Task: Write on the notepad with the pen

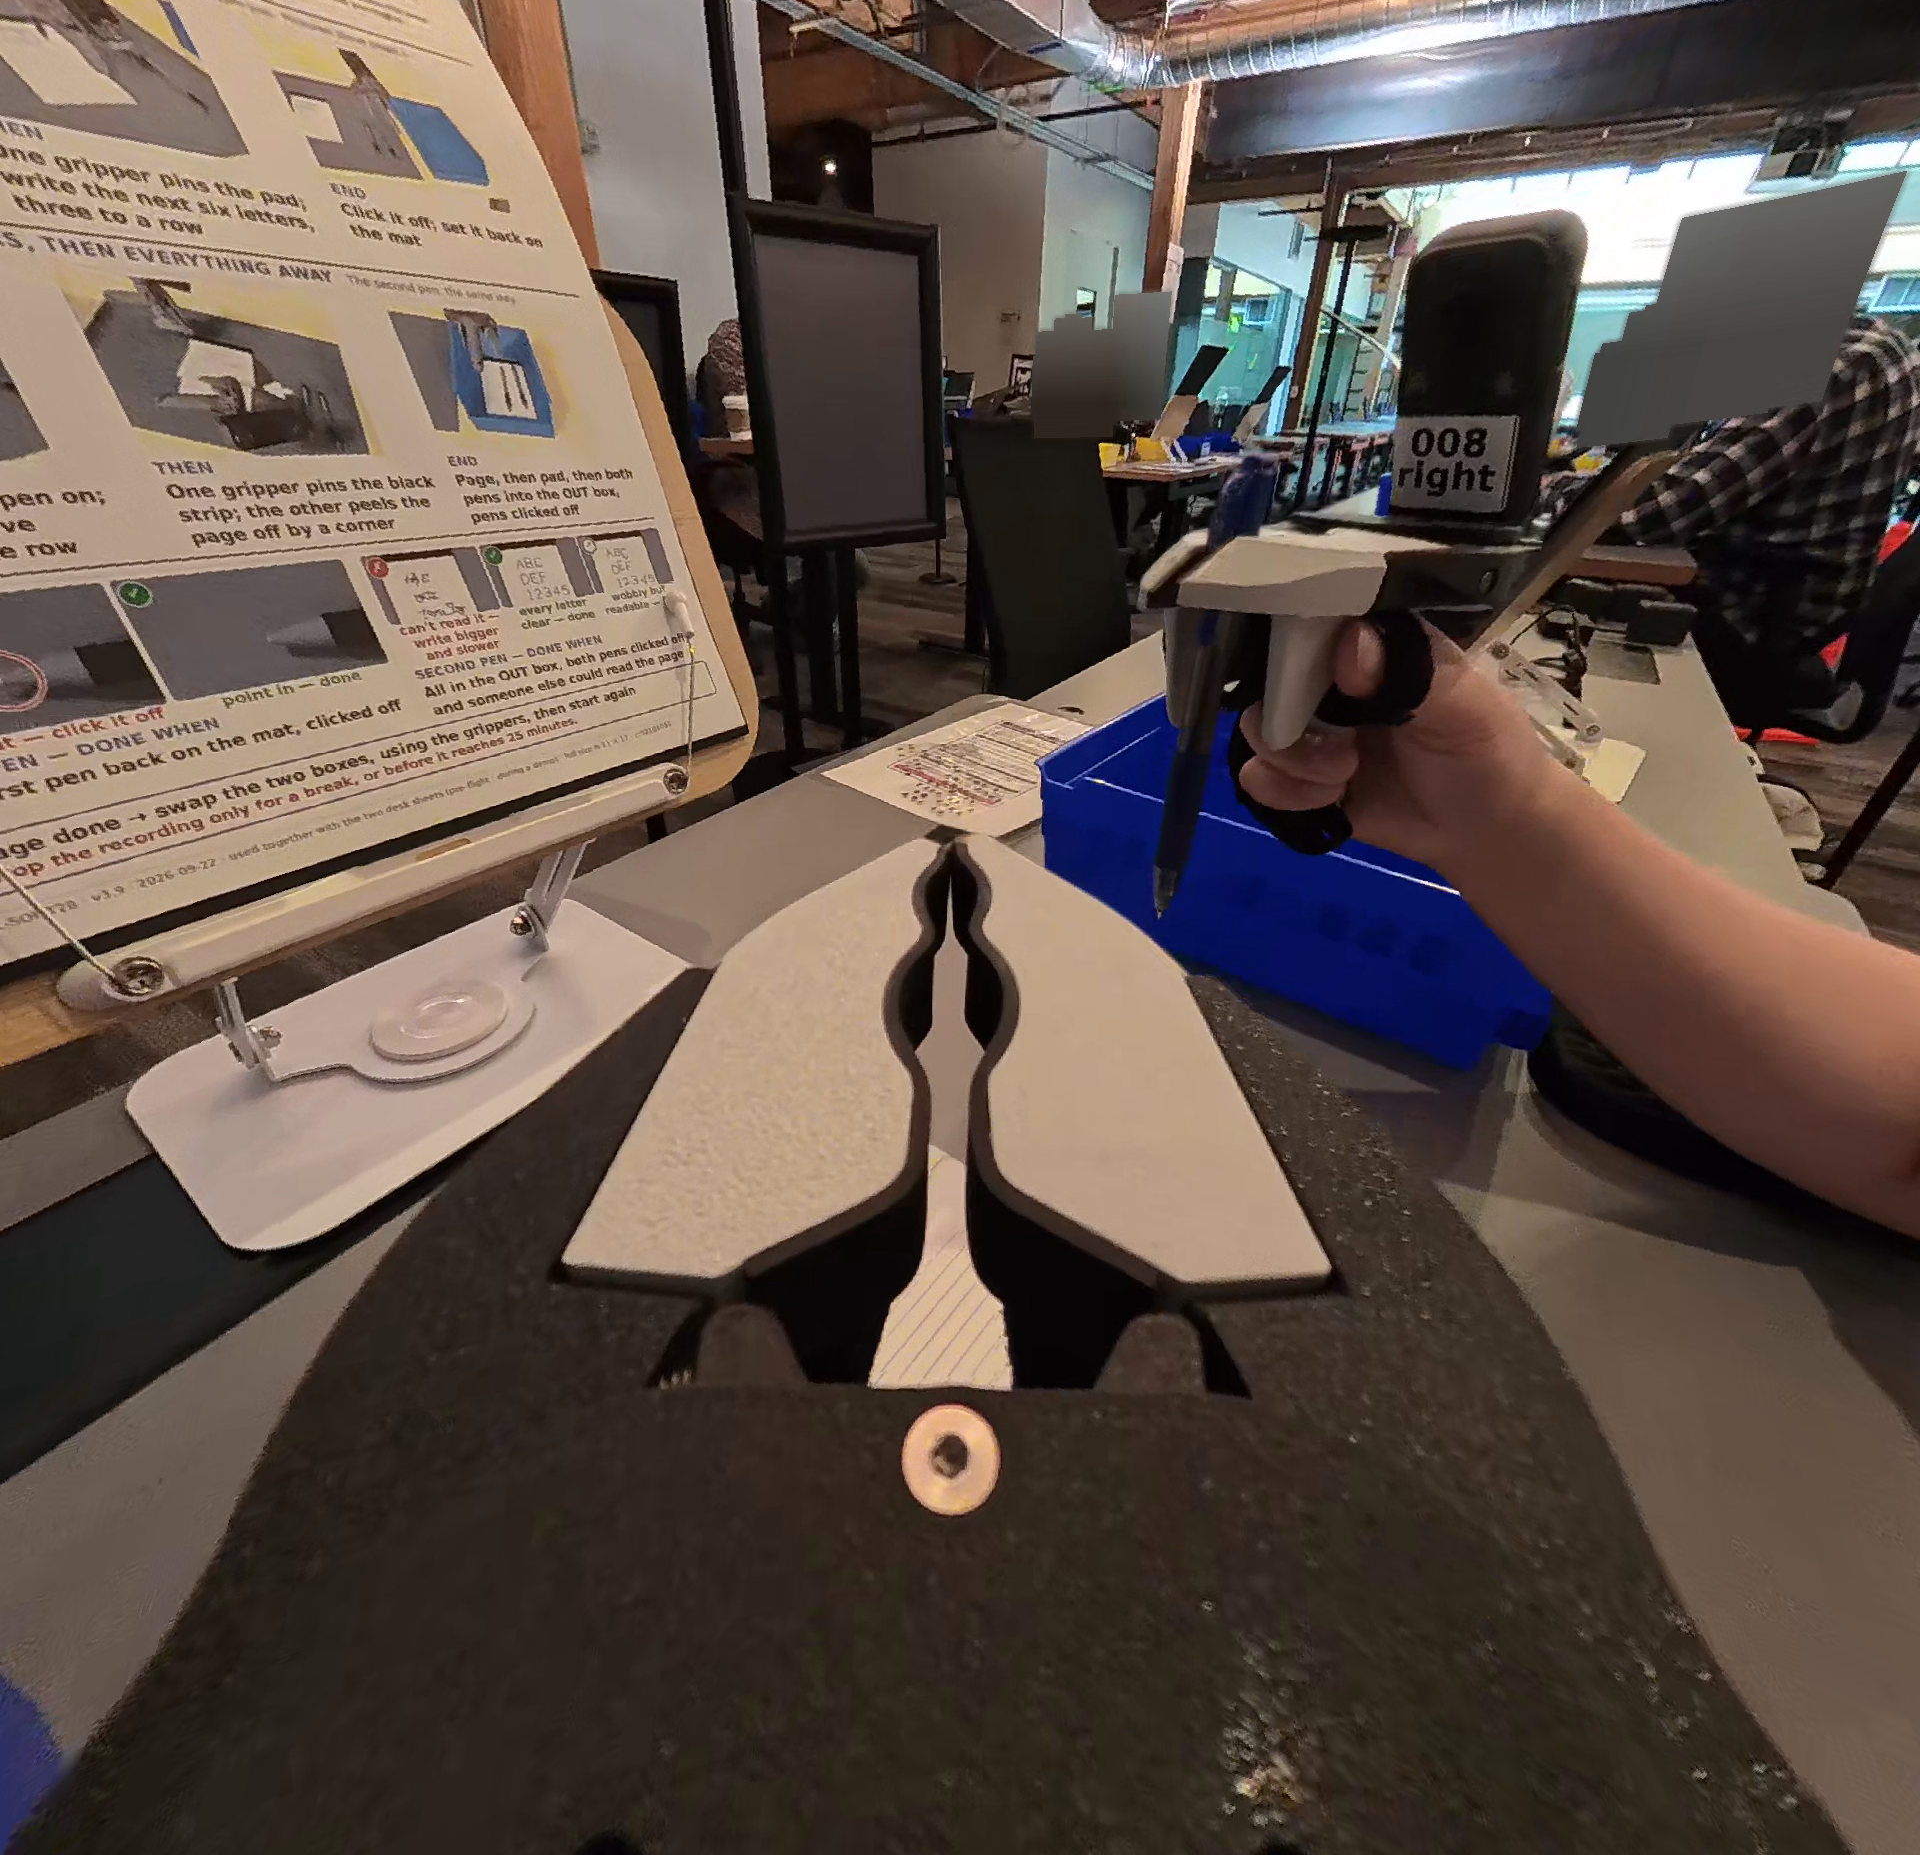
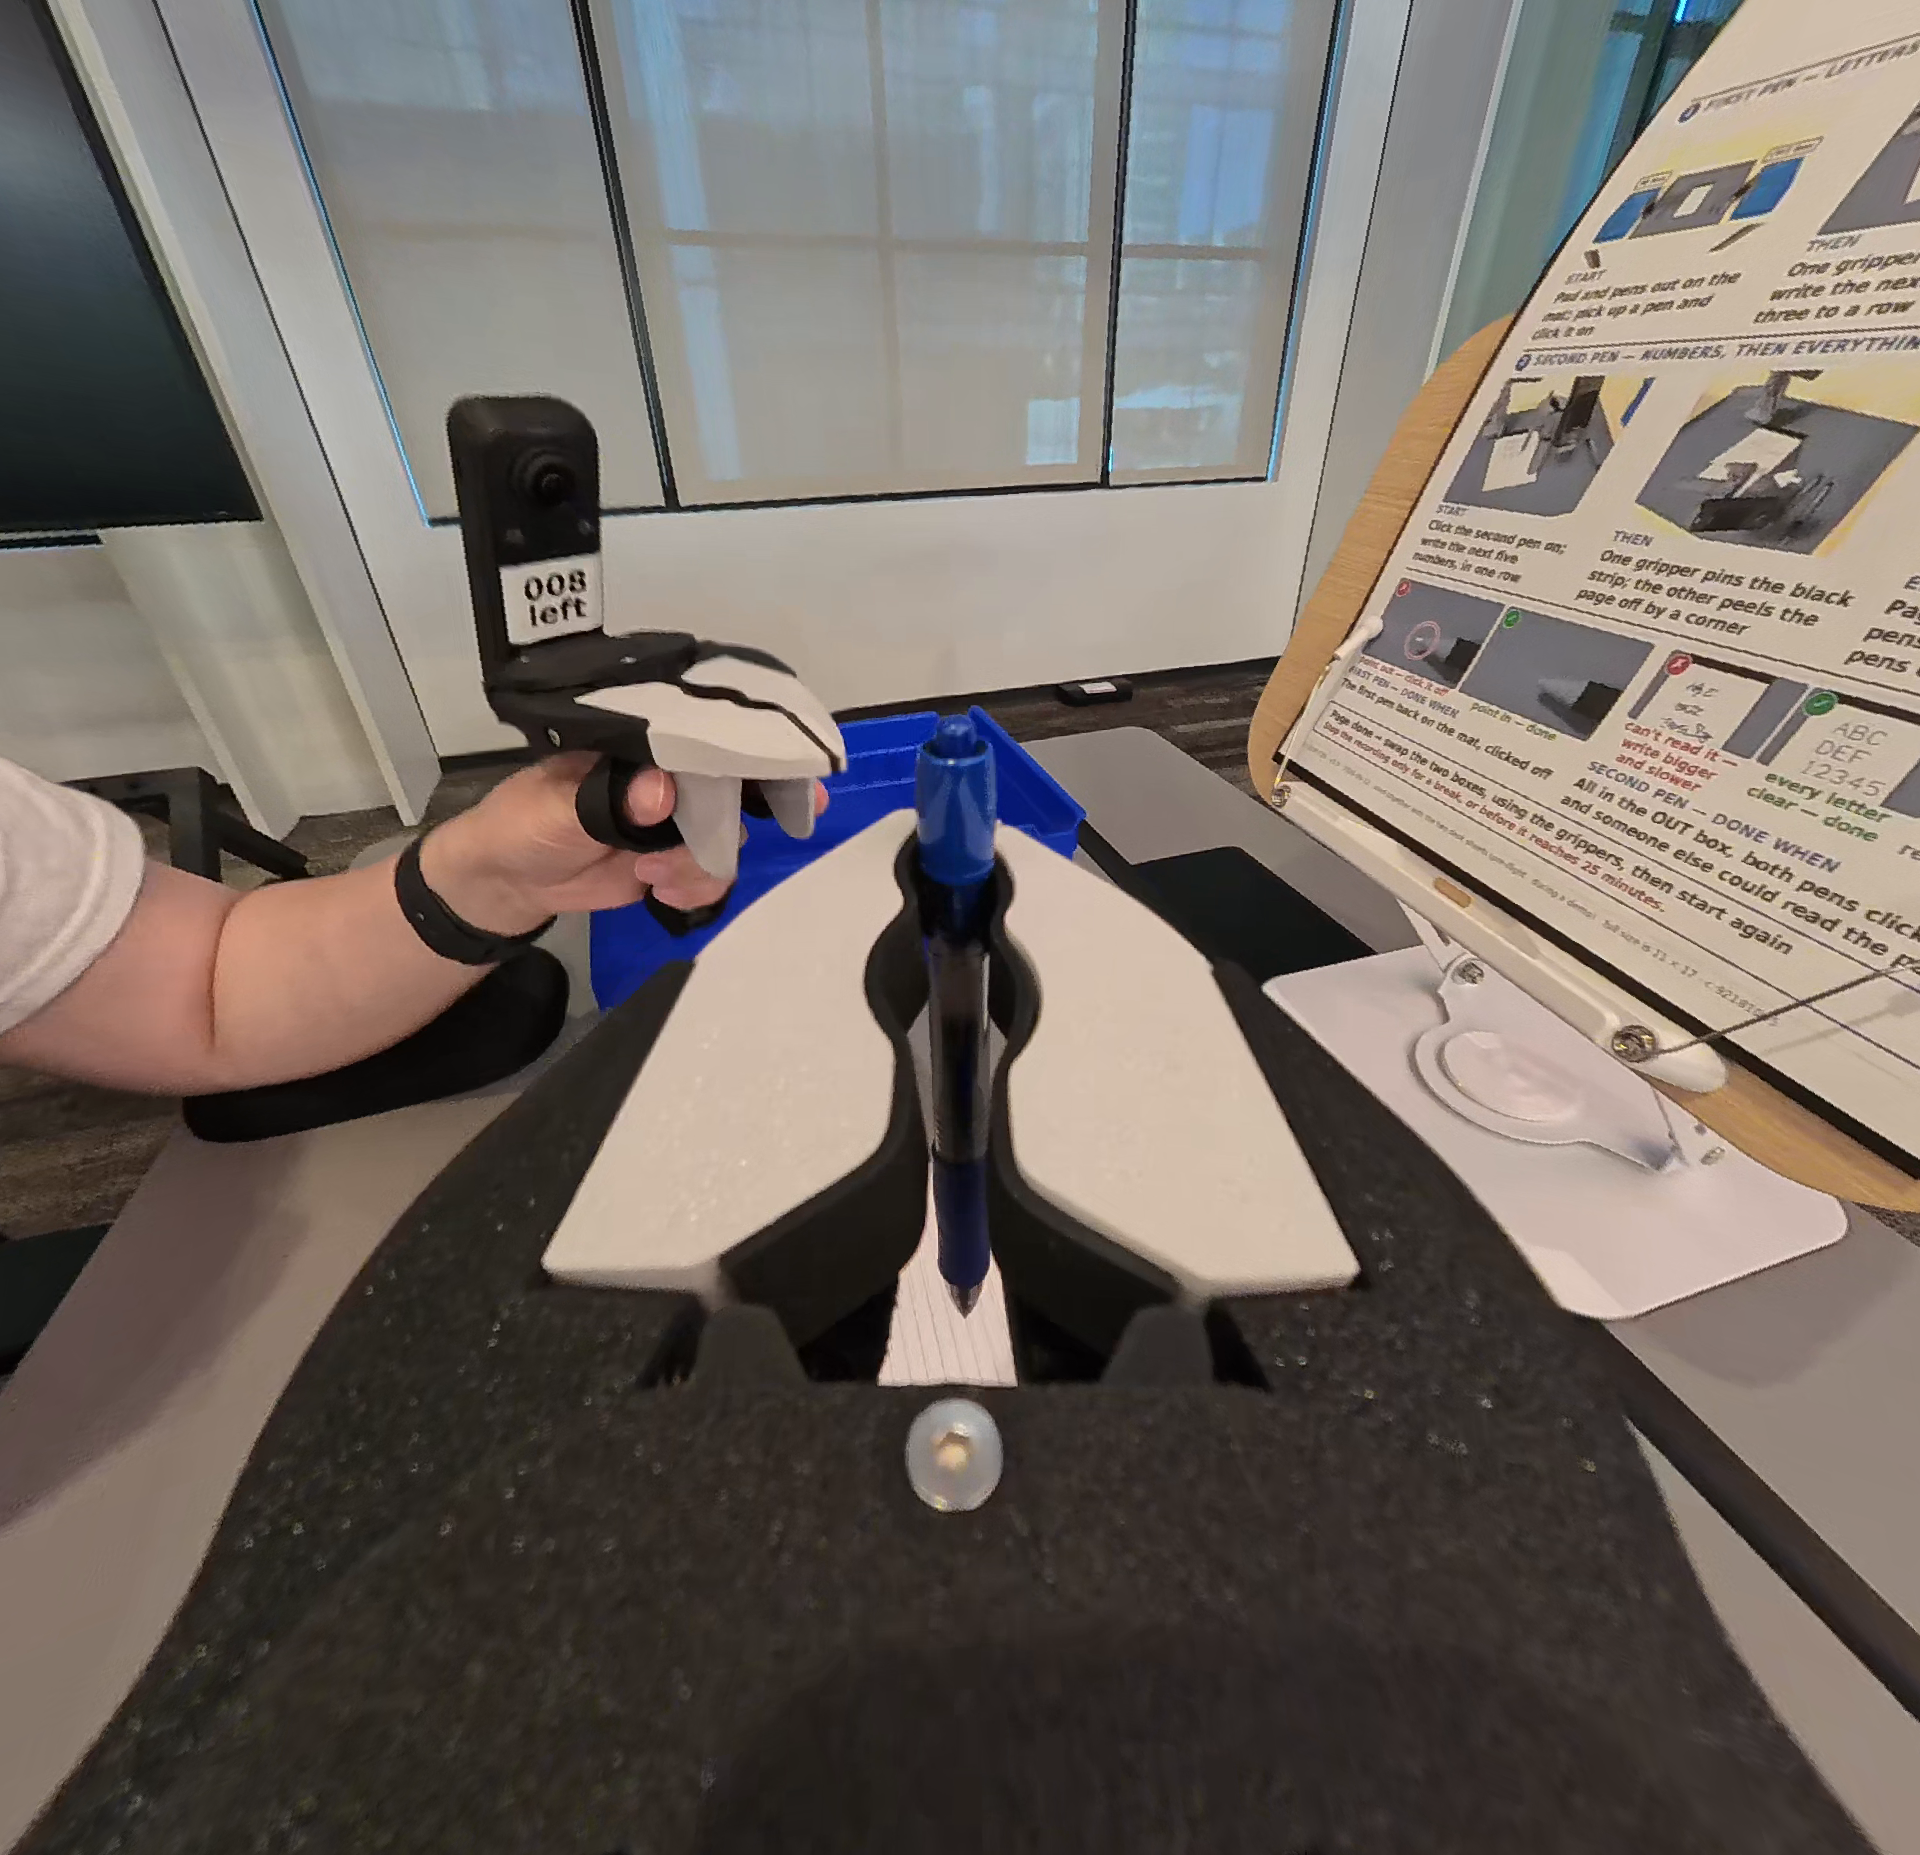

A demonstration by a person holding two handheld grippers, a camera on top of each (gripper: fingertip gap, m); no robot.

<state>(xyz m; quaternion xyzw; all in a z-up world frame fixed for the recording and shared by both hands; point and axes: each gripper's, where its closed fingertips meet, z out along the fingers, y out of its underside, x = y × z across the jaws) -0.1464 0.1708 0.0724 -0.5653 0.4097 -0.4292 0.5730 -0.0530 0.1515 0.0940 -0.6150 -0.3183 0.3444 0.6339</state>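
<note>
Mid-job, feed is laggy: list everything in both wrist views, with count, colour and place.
pen: one, blue, upright in the right gripper, tip down
notepad: one, white lined, seen only through the finger gaps
bins: two, blue, one beyond each gripper
instruction board: one, printed, on a white stand
table: one, grey
right gripper: grey fingers, shut on the pen
left gripper: grey fingers, shut, holding nothing
hands: two, one on each handle

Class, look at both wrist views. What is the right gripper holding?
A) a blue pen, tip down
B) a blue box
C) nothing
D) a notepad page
A: the right gripper is shut on the pen, whose tip points down over lined paper.
</note>
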